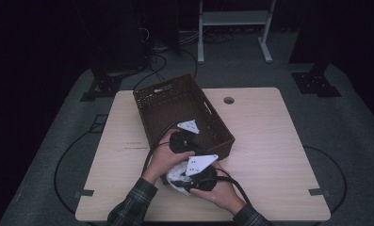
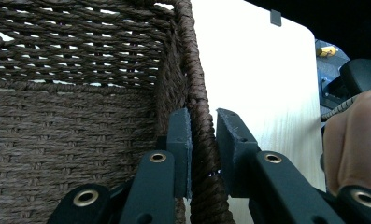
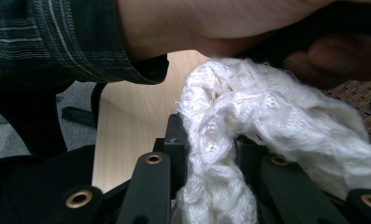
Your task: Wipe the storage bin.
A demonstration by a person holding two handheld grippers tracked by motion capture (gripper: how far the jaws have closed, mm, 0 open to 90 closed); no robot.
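1 basket [image 1: 163,101], 1 cloth [image 3: 230,121] (white).

You are working in a lab-like recording room: a pale wooden table [image 1: 264,155] on grey carpet, black stand bases [image 1: 316,84] beyond its far corners, loose cables [image 1: 161,63] and a white metal frame [image 1: 234,28] behind it.

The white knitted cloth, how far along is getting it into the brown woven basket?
Done: the left gripper clamps the brown woven basket by its rim, steadying it. In hand: the right gripper is shut on the white knitted cloth, held beside the basket's near wall above the light wooden table. Left: carrying the cloth over the rim and releasing it inside.
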